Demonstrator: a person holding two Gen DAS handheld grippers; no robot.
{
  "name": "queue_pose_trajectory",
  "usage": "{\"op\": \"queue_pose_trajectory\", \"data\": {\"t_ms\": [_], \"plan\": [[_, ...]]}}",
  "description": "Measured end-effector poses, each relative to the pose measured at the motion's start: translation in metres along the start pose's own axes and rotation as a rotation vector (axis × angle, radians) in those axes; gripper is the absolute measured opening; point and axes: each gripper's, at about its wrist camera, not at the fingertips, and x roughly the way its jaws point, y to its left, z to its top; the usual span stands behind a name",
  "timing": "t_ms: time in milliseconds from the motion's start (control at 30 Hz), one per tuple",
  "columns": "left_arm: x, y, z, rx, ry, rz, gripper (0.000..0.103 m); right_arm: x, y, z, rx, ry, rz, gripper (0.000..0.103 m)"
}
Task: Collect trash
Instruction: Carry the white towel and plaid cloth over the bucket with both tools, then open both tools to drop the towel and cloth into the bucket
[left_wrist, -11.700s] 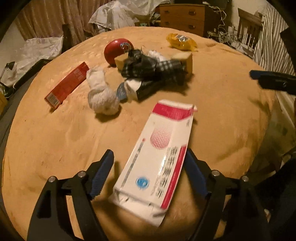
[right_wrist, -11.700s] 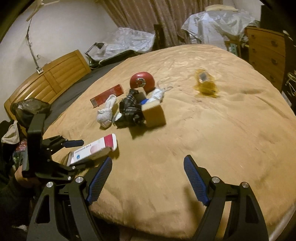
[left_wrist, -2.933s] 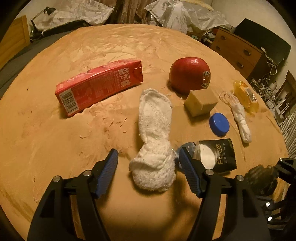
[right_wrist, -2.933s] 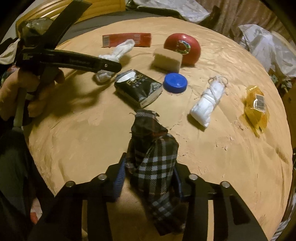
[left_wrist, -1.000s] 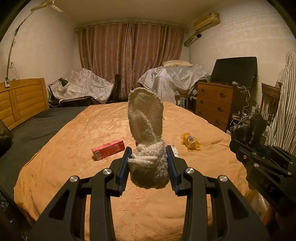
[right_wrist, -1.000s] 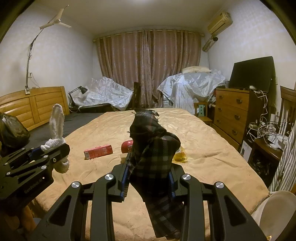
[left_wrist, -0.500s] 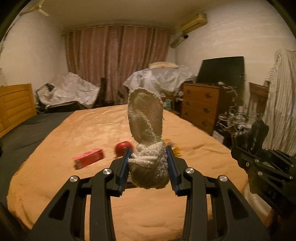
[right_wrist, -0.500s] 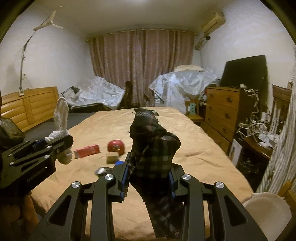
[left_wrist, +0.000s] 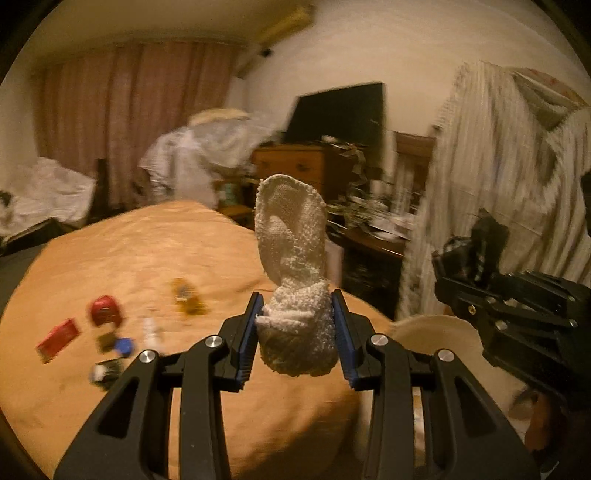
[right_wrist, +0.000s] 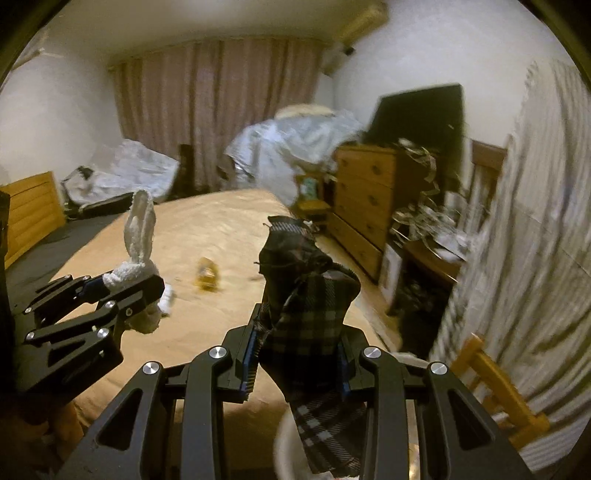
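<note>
The left gripper (left_wrist: 297, 332) is clamped on a white sock (left_wrist: 295, 295), its blue pads pressing the bunched lower part while the long end stands upright above the jaws. The right gripper (right_wrist: 297, 354) is clamped the same way on a dark plaid cloth (right_wrist: 306, 306), which rises above the jaws and also hangs down below them. Both loads are in the air, clear of the bed (left_wrist: 147, 258).

A pale round container (left_wrist: 436, 332), likely a bin or basket, sits off the near right corner of the bed. In the left wrist view its rim shows just right of the left gripper and below the right gripper's dark frame. In the right wrist view a pale curved rim (right_wrist: 284, 446) shows directly under the hanging tail of the plaid cloth. So the right hand looks nearer to it, with the cloth's long axis already pointing down toward the opening; the sock lies to the left of the rim and would need to travel right. Whether either piece is truly over the opening I cannot tell, since both views are blurred.

More clutter remains far left on the bed: a red carton (left_wrist: 57, 339), a red round thing (left_wrist: 105, 310), a blue cap (left_wrist: 123, 345) and a yellow wrapper (left_wrist: 186, 295).
</note>
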Motion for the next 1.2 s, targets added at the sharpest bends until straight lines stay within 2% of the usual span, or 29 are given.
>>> {"op": "queue_pose_trajectory", "data": {"t_ms": [233, 367, 500, 633, 800, 1200], "plan": [[0.043, -0.06, -0.002, 0.035, 0.142, -0.154, 0.036, 0.004, -0.101, -0.01, 0.075, 0.135, -0.064, 0.034], [0.066, -0.084, -0.008, 0.052, 0.234, -0.223, 0.036, 0.024, -0.152, -0.019, 0.115, 0.278, -0.052, 0.034], [0.096, -0.107, -0.017, 0.067, 0.356, -0.291, 0.036, 0.045, -0.183, -0.03, 0.143, 0.391, -0.029, 0.034], [0.119, -0.121, -0.03, 0.088, 0.448, -0.327, 0.036, 0.061, -0.186, -0.044, 0.159, 0.472, 0.002, 0.034], [0.133, -0.13, -0.037, 0.12, 0.497, -0.336, 0.036, 0.08, -0.188, -0.058, 0.183, 0.536, 0.022, 0.034], [0.146, -0.128, -0.035, 0.117, 0.52, -0.321, 0.036, 0.08, -0.183, -0.056, 0.219, 0.511, 0.037, 0.034]]}}
